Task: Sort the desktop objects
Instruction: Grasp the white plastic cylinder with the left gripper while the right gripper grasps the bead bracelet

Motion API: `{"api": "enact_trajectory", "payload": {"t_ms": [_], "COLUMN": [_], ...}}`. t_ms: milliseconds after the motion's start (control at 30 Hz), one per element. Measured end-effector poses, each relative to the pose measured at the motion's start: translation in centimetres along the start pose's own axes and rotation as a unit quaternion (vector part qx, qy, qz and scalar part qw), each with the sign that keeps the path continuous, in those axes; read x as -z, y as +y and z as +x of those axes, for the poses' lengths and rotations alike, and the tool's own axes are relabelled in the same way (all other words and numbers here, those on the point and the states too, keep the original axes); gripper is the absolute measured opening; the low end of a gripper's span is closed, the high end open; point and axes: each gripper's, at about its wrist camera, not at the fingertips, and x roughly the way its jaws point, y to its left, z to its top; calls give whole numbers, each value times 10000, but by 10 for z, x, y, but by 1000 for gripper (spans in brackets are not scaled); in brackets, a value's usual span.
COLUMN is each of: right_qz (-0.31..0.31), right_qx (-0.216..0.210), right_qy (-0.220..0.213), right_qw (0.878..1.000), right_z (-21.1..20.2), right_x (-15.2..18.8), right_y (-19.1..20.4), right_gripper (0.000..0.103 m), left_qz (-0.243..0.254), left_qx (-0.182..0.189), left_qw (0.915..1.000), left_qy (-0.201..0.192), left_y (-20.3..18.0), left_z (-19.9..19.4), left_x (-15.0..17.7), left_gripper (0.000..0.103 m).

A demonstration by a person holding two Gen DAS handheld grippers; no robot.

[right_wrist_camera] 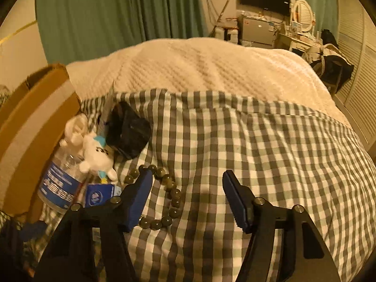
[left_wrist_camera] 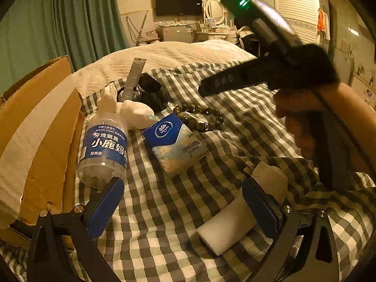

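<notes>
One clear floss bottle (left_wrist_camera: pixel 102 150), partly filled with white picks, lies on the checked cloth (left_wrist_camera: pixel 164 211) against the cardboard box (left_wrist_camera: pixel 35 127). Beside it: tissue pack (left_wrist_camera: pixel 175 144), bead bracelet (right_wrist_camera: pixel 164 197). Left gripper (left_wrist_camera: pixel 183 202) and right gripper (right_wrist_camera: pixel 188 202) gape, nothing gripped.

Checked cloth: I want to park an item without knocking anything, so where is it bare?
The checked cloth is bare right of the bead bracelet, up to the cream quilt. Another bare strip lies between the left tongs, below the tissue pack. It is crowded along the cardboard box: floss bottle, plush toy, black pouch.
</notes>
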Motion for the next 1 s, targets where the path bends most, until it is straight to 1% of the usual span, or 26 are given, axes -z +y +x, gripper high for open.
{"api": "enact_trajectory", "payload": {"t_ms": [67,200,300,367,433,567,633,667,700,733,767,800,833,867,900,933,967,1000], "right_qz": [-140,-326,-433,-461,-452,-328,-333,-347,-352,-354,-346,-332,-308,-291,-267,-204,-155,-95], "right_qx": [32,123,179,161,128,11,14,27,34,35,36,40,46,81,136,191,182,165], "right_qy": [131,411,532,543,531,477,468,469,470,471,475,475,479,481,482,477,475,473], "right_qw": [9998,9985,9975,9973,9975,9983,9983,9983,9983,9983,9983,9983,9984,9984,9984,9985,9986,9987], "right_z": [9,29,37,39,39,37,37,37,37,37,37,38,37,38,37,36,35,33], "right_x": [2,7,9,11,11,13,13,13,14,14,15,15,15,16,15,15,15,15], "right_y": [3,6,7,7,5,-1,-1,-1,0,-1,-2,1,0,0,0,-3,-4,-7], "right_gripper": [56,56,56,58,58,58,58,58,58,58,58,58,56,52,42,32,28,22], "left_qz": [27,80,119,154,189,353,537,634,722,705,650,617,622,632,655,676,712,723], "left_qx": [19,62,199,315,393,737,831,893,981,1016,1091,1150,1140,1123,1112,1095,1098,1048], "left_qw": [10000,9999,9997,9994,9990,9967,9950,9935,9907,9900,9894,9889,9891,9894,9897,9899,9898,9905], "left_qy": [-14,-46,-52,-31,-46,26,147,313,608,675,702,705,697,666,620,587,568,512], "left_y": [-1,-4,-6,-7,-9,-18,-25,-30,-34,-34,-33,-32,-32,-32,-33,-34,-35,-35], "left_z": [-1,-5,-6,-5,-7,-11,-7,-2,8,11,13,13,13,12,11,10,9,7], "left_x": [0,1,1,1,1,4,7,10,12,14,14,14,14,14,14,14,14,14], "left_gripper": [103,102,101,99,98,98,98,98,98,94,83,75,73,68,62,42,39,38]}}
